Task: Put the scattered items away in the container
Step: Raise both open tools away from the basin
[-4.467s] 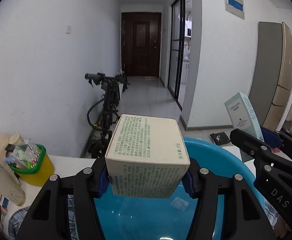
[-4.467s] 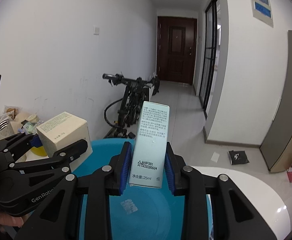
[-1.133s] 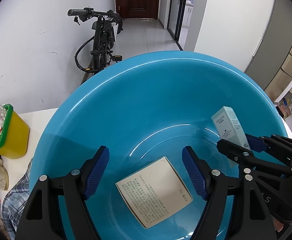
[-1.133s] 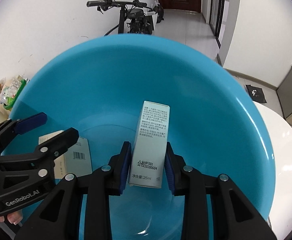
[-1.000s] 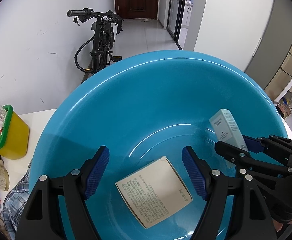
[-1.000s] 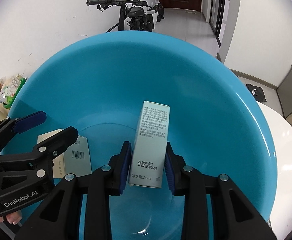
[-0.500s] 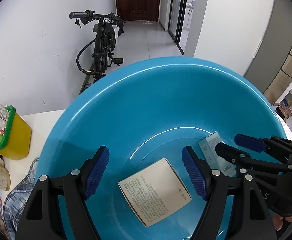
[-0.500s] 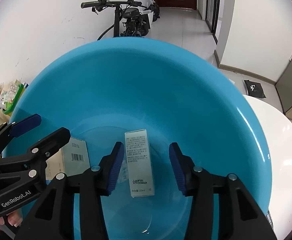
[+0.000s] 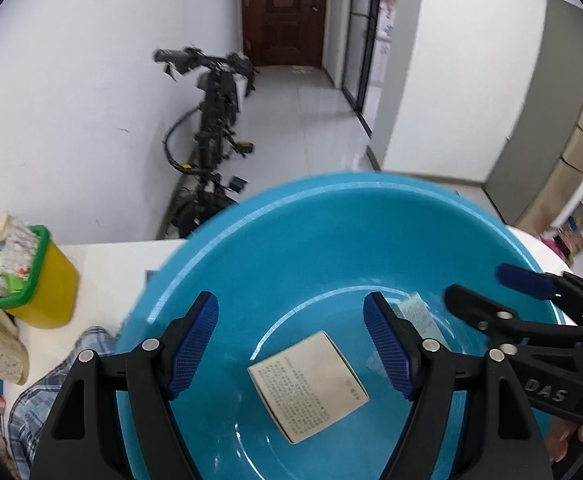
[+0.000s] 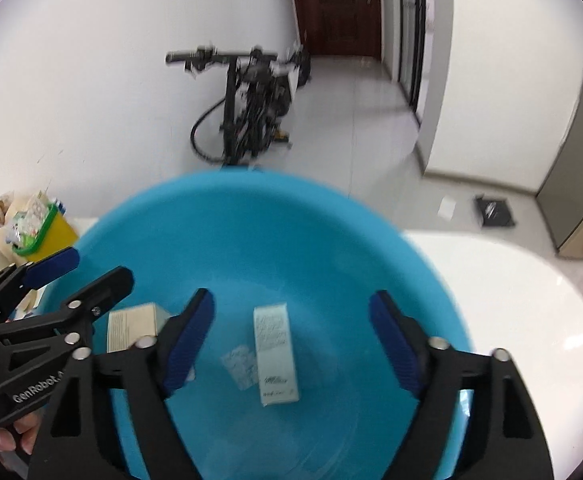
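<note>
We have the large round blue plastic basin (image 9: 371,240) filling the near half of both views, sitting on the white table (image 10: 511,280), and it is the container we are filling. Our left gripper (image 9: 291,344) hangs over the middle of the basin with its blue-padded fingers (image 9: 193,344) spread wide and nothing between them; our right gripper (image 10: 291,344) hovers over the same hollow, its fingers likewise released and empty. On the basin floor lies the squat beige cardboard box with printed text (image 9: 307,386), flat, towards the left, and just to its right lies the slim pale-green carton (image 10: 275,356), also flat, with a small clear scrap (image 10: 239,364) between them. We judge that this placing step is done: both boxes are inside and free of our grip. Next we must lift both grippers clear of the rim and look for more loose things. None shows on the bare table to the right; the yellow tub with a green rim (image 9: 39,284), stuffed with packets at the far left, looks like its own holder, though we cannot tell for sure.
</note>
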